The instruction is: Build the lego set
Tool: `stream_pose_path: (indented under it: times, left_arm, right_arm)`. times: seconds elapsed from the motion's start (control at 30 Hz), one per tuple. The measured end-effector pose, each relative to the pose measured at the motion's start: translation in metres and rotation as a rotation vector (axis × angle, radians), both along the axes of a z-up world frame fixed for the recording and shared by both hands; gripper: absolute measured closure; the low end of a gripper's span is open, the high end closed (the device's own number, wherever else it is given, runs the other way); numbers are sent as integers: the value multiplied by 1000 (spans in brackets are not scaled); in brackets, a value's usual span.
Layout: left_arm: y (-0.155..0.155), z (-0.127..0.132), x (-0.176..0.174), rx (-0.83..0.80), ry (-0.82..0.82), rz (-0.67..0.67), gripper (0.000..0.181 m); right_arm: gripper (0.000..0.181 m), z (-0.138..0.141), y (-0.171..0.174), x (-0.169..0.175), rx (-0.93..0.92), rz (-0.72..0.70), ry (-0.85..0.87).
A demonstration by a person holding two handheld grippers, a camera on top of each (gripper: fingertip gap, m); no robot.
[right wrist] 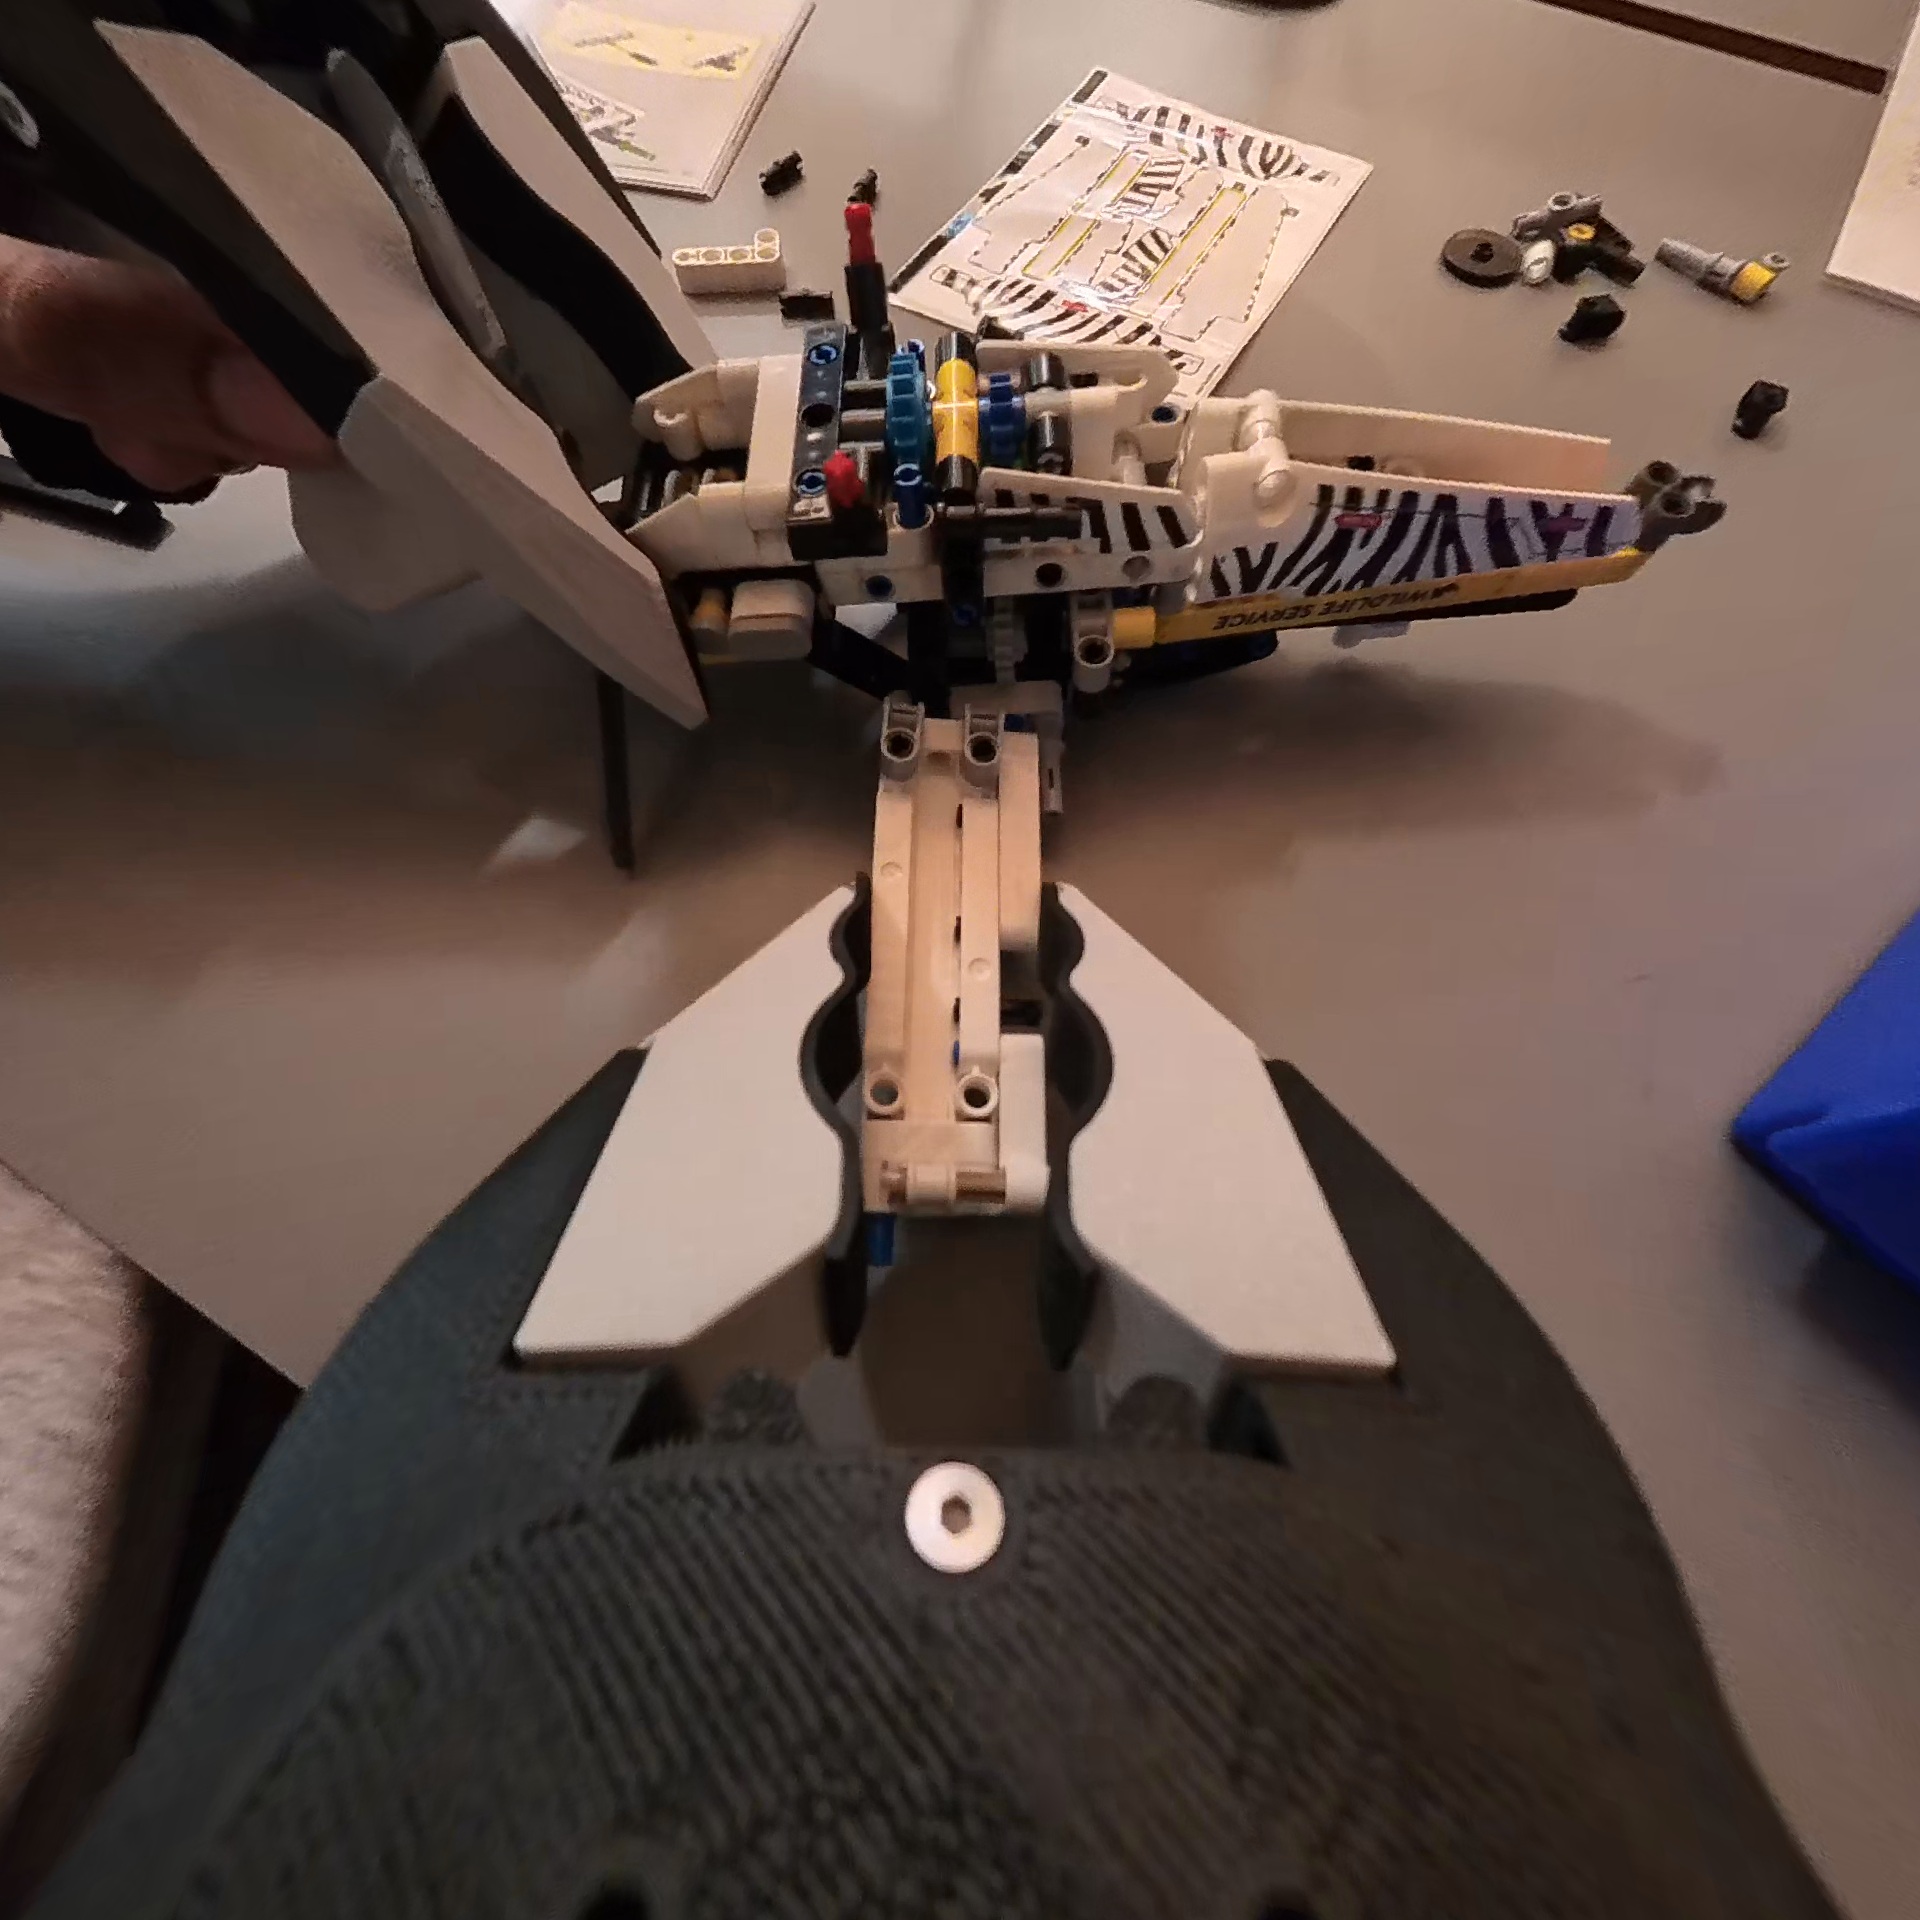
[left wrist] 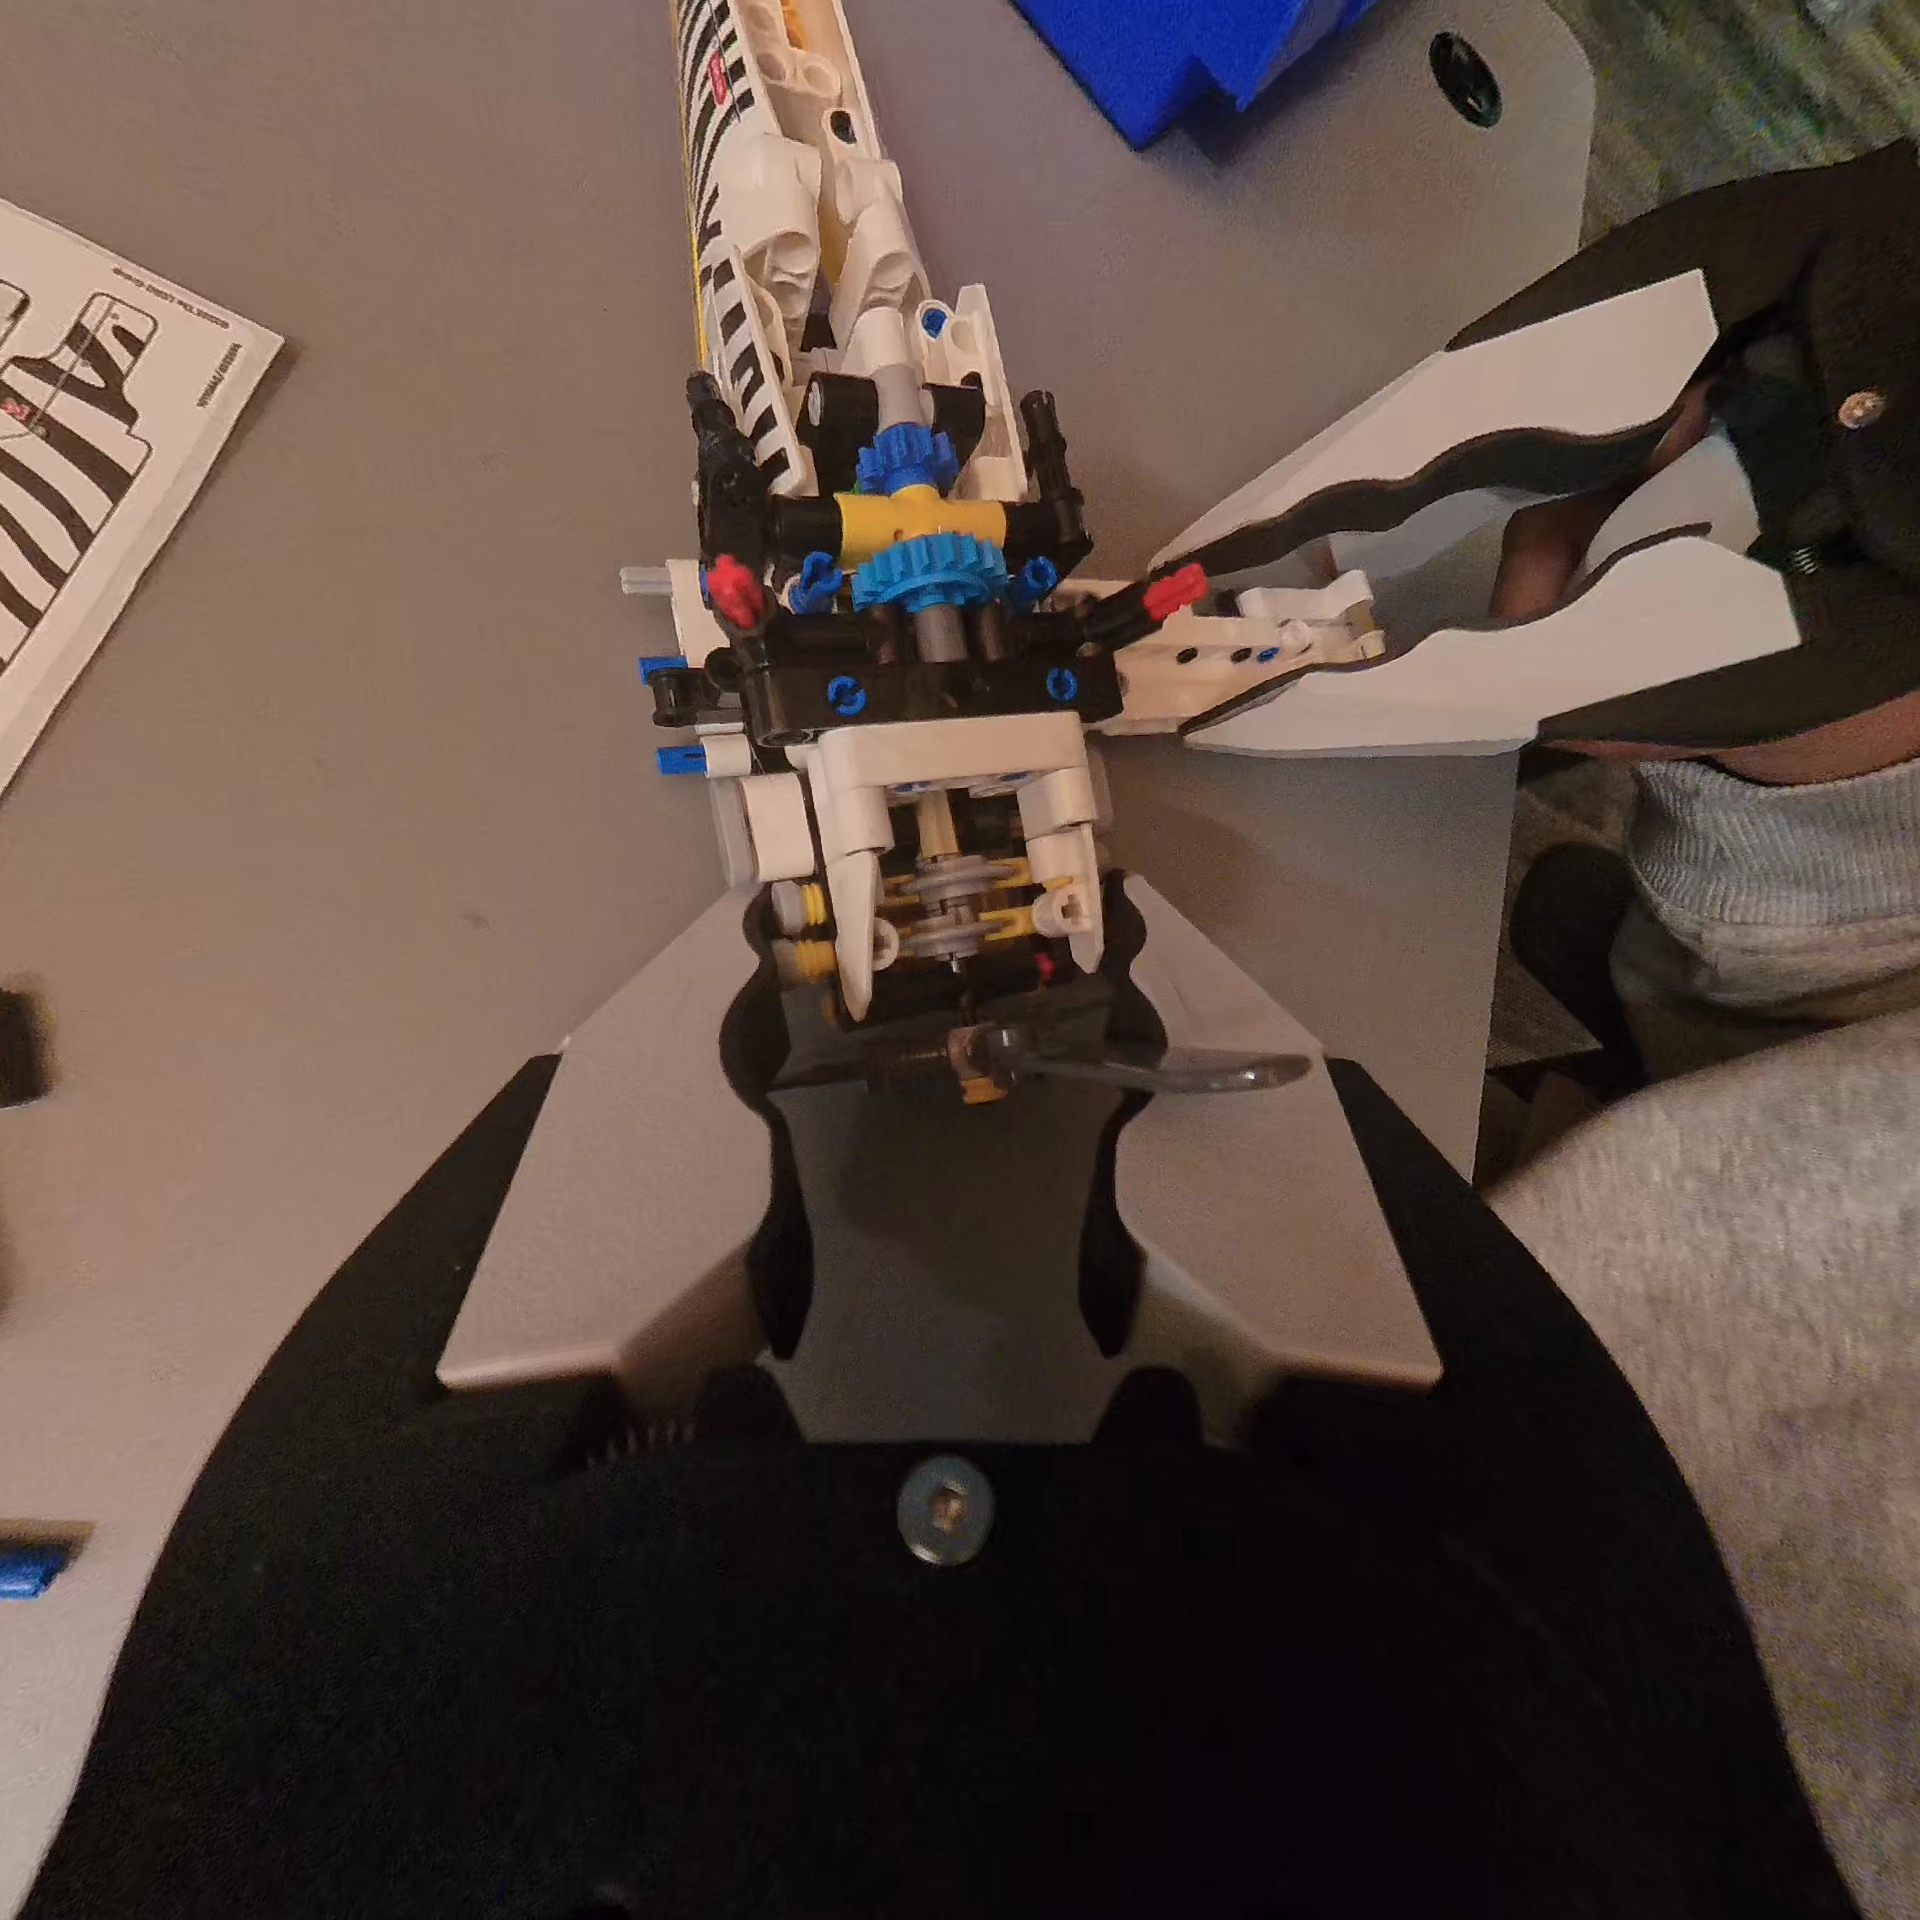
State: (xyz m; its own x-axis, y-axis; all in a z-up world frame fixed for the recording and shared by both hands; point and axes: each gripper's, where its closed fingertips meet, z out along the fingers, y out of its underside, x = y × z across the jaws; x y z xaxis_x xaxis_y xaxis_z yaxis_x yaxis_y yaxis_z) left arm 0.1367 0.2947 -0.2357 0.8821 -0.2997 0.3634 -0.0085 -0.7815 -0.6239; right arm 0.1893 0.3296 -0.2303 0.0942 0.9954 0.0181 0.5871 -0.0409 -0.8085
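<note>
Joining: I judge I am fitting a white side piece (right wrist: 951, 997) onto the lego model (right wrist: 1039, 488); its far end meets the body's underside, seating not confirmed.
Left tongs (left wrist: 935, 935): closed on the model's front end, holding it just above the grey table (left wrist: 312, 727), tail pointing away from me.
Right tongs (right wrist: 951, 925): closed on the white side piece, which runs lengthwise between the fingers.
Next move: a straight push along the piece while my left holds firm; the pins must line up with their holes, else the frame may twist.
Left view only: the blue gears (left wrist: 920, 582) and yellow hub seen end-on, a grey blade (left wrist: 1174, 1075) at the nose, a blue bin (left wrist: 1195, 62), and my right tongs (left wrist: 1226, 603) coming in from the side.
Right view only: the model's whole flank with its striped tail, the sticker sheet (right wrist: 1132, 208), the booklet (right wrist: 665, 83), and loose parts (right wrist: 1558, 249) scattered beyond.
</note>
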Motion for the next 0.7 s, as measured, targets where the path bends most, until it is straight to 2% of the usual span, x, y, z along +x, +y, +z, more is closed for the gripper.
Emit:
stream_pose_path:
  times: [0.5, 0.7]
  left_arm:
    - [0, 0, 1, 2, -1, 0, 122]
    - [0, 0, 1, 1, -1, 0, 122]
  right_arm:
    - [151, -11, 2, 4, 98, -12, -104]
    - [150, -11, 1, 2, 99, -12, -94]
